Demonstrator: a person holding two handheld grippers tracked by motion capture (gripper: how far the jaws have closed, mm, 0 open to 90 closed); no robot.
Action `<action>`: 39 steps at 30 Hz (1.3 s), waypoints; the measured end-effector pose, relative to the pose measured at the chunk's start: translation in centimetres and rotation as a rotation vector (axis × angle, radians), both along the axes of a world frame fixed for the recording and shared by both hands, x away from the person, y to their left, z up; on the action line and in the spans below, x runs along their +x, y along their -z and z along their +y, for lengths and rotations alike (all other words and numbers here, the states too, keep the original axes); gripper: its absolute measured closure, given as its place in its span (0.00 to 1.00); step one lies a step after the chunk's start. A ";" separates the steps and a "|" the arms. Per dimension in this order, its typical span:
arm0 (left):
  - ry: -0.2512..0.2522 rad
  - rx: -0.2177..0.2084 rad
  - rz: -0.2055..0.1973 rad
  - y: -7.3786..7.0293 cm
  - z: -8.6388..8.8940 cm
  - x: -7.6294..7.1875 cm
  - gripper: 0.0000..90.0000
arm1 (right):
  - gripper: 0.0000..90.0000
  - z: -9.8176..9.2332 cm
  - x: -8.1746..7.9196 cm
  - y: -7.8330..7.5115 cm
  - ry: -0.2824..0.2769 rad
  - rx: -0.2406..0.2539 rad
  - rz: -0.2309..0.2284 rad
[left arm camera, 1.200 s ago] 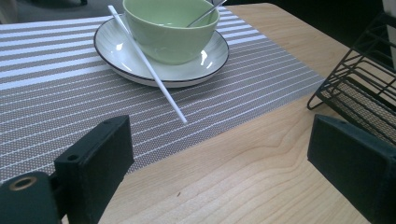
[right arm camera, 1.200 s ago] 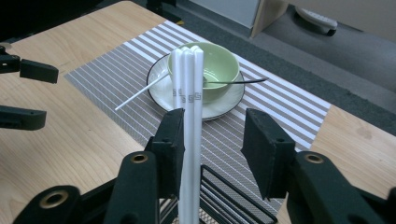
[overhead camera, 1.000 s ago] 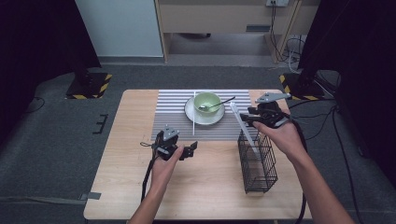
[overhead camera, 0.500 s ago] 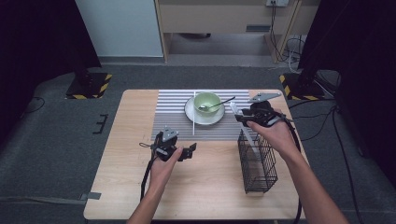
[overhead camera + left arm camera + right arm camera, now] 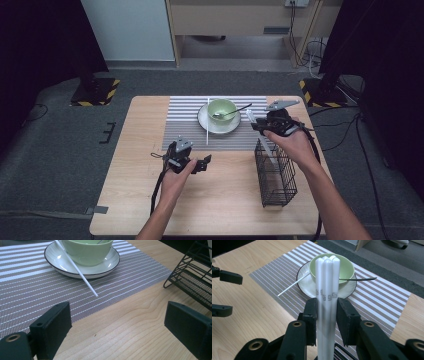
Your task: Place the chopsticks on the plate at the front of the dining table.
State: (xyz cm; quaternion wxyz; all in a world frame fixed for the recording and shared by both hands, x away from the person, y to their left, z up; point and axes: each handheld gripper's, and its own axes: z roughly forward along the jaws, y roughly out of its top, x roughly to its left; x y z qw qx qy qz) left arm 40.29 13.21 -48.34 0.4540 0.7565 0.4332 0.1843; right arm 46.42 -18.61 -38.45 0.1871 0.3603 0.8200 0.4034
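Left gripper (image 5: pixel 202 163): I hold it low over the bare wood of the tabletop (image 5: pixel 140 150), just off the near edge of the mat; its jaws stand wide, nothing between them.
Mat (image 5: pixel 185 125): striped, laid across the far middle of the tabletop.
Loose chopstick (image 5: pixel 207 120): a single white one, its far part resting on the plate's left rim, its near tip down on the mat.
Plate (image 5: pixel 205 121): white with a dark rim, on the mat, carrying the bowl.
Bowl (image 5: pixel 222 107): pale green, upright in the middle of the plate.
Spoon (image 5: pixel 235 111): its head in the bowl, its dark handle sticking out over the bowl's right rim.
Chopsticks (image 5: pixel 327 290): a bundle of white ones, upright between my right jaws, grey marks on their sides, their lower ends in the rack.
Right gripper (image 5: pixel 326 320): its jaws have just been closing and now press on the chopsticks from both sides, above the far end of the rack.
Rack (image 5: pixel 275 172): black wire basket on the right of the tabletop, just off the mat's corner.
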 end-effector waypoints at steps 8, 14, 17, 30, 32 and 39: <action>-0.003 0.003 0.003 0.0 0.0 0.0 0.08 | 0.85 -0.2 -0.1 0.0 -0.008 0.016 0.000; -0.006 0.004 0.005 0.0 0.0 0.0 0.08 | 0.85 -0.3 -0.2 -0.1 -0.012 0.018 -0.001; -0.008 0.001 0.005 0.0 0.1 0.0 0.08 | 0.87 -0.4 -0.2 -0.2 -0.011 0.025 0.001; -0.011 -0.002 0.006 0.0 0.2 0.1 0.08 | 0.92 -0.7 -0.1 -0.2 -0.008 0.034 -0.001; -0.012 -0.004 0.004 0.0 0.2 0.0 0.08 | 0.92 -0.8 -0.1 -0.3 -0.006 0.039 -0.002; -0.015 -0.015 -0.005 -0.1 0.3 0.0 0.08 | 0.92 -1.3 0.0 -0.9 0.007 0.085 -0.008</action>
